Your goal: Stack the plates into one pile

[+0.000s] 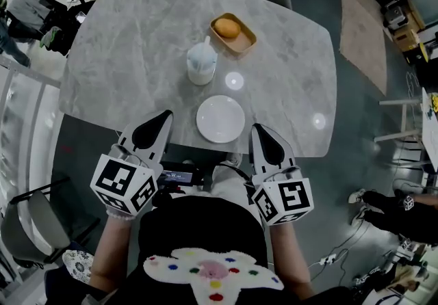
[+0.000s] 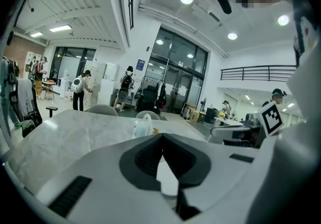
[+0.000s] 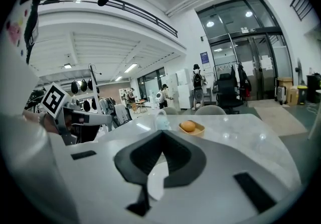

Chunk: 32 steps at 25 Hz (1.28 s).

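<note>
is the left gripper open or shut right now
Shut. In its own view the left gripper has its jaws meeting at the tips with nothing between them; the white plate lies untouched.

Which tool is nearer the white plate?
Right. The right tool sits just right of the plate; the left tool is farther off on its left.

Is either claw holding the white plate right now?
No, the white plate lies on the table between the left gripper and right gripper, both shut and empty.
</note>
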### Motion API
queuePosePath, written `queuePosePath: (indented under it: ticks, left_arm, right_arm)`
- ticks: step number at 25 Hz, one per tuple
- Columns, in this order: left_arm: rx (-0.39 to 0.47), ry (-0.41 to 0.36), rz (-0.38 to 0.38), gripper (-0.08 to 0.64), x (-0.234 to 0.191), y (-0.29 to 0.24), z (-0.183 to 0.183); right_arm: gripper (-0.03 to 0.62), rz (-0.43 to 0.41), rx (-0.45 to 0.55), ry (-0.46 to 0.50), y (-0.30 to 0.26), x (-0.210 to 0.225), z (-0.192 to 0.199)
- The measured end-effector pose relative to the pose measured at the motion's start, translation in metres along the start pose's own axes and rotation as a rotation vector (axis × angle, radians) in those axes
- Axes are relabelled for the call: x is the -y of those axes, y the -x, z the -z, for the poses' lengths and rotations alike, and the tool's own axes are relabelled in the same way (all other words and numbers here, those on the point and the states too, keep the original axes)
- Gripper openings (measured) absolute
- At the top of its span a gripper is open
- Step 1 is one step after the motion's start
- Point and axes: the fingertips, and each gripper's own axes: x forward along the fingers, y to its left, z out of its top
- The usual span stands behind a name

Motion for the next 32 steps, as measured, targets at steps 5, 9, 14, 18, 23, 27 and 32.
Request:
queuePosePath:
  ticks: [5, 9, 14, 18, 23, 27, 32]
  left_arm:
    - [-0.017, -0.023, -0.012, 0.011, 0.003, 0.007, 0.008]
    - [-0.026, -0.029, -0.007, 0.011, 0.007, 0.008, 0.014]
    - [-0.024, -0.021, 0.001, 0.011, 0.01, 0.008, 0.015]
    - [-0.02, -0.021, -0.002, 0.011, 0.01, 0.009, 0.014]
    - [-0.021, -0.027, 0.001, 0.011, 0.009, 0.008, 0.014]
    - [-0.021, -0.032, 0.008, 0.011, 0.009, 0.006, 0.014]
    - [-0.021, -0.034, 0.013, 0.011, 0.009, 0.005, 0.014]
  right_arm:
    - [0.002, -0.005, -0.01, 0.008, 0.005, -0.003, 0.003]
    - [0.002, -0.009, -0.016, 0.017, 0.005, -0.006, 0.003]
    - [0.002, -0.011, -0.013, 0.025, 0.005, -0.008, 0.001]
    - [0.002, -0.008, -0.013, 0.033, 0.005, -0.009, 0.0]
    - [0.002, -0.011, -0.012, 0.036, 0.004, -0.011, 0.001]
    - [0.002, -0.009, -0.017, 0.043, 0.002, -0.011, 0.001]
    - [0.002, -0.011, -0.019, 0.039, 0.001, -0.012, 0.005]
